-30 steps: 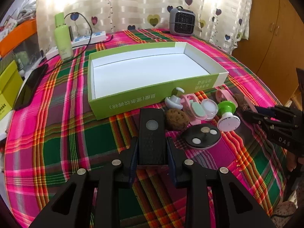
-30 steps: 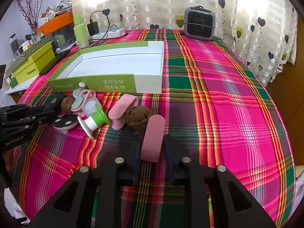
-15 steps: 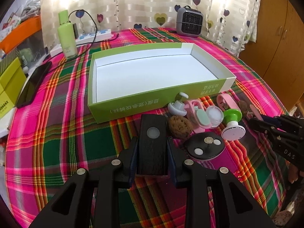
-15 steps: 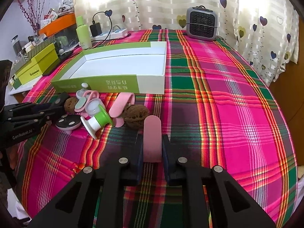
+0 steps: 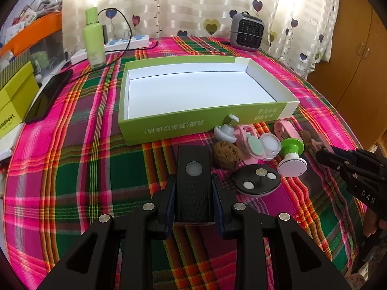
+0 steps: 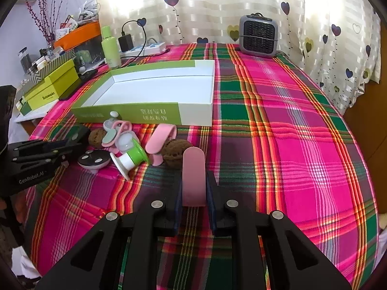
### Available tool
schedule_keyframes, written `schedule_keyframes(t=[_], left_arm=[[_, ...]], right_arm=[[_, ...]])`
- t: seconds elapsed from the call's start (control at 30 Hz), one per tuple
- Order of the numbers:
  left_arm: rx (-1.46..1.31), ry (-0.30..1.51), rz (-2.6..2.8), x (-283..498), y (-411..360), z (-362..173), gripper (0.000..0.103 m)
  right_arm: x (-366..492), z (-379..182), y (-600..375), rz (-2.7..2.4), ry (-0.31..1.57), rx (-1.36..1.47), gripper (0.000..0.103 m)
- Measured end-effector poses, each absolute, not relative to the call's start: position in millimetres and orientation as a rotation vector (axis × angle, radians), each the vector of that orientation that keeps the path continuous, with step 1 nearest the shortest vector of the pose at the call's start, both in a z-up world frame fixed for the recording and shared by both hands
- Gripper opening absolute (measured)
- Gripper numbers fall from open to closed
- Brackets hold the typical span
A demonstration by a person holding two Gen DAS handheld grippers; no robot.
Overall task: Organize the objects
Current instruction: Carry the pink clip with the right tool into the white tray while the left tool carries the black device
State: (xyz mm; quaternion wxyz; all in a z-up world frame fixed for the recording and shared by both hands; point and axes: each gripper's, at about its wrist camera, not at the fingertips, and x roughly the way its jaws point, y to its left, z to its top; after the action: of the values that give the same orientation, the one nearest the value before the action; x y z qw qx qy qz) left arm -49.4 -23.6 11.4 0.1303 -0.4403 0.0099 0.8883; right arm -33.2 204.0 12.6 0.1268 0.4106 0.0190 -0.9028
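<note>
My left gripper [image 5: 193,188] is shut on a black rectangular device [image 5: 193,169] with a round button, held above the plaid cloth in front of the empty green and white box [image 5: 169,125]. My right gripper [image 6: 193,188] is shut on a flat pink piece [image 6: 193,169], right of a heap of small things: two brown walnuts [image 6: 175,153], a green and white spool [image 6: 130,159], a pink strap [image 6: 159,140], a black disc [image 6: 93,160]. The box also shows in the right wrist view [image 6: 157,116].
A grey heater [image 5: 246,32], a green bottle [image 5: 94,41], a power strip [image 5: 128,43] and a black phone [image 5: 48,94] stand around the box. Yellow-green boxes [image 6: 53,89] lie at the left edge. A wooden cabinet [image 5: 358,60] is at the right.
Both grippers have lifted and drawn back a little with their objects. The right jaws have closed tighter and straightened the pink piece.
</note>
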Motion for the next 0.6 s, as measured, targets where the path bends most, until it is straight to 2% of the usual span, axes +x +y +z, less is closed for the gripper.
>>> schedule_keyframes(t=[0.6], left_arm=[[-1.202, -0.009, 2.598, -43.8, -18.4, 37.5, 0.025]], right_arm=[[-38.9, 34.5, 199.4, -2.601, 0.045, 1.125, 0.019]])
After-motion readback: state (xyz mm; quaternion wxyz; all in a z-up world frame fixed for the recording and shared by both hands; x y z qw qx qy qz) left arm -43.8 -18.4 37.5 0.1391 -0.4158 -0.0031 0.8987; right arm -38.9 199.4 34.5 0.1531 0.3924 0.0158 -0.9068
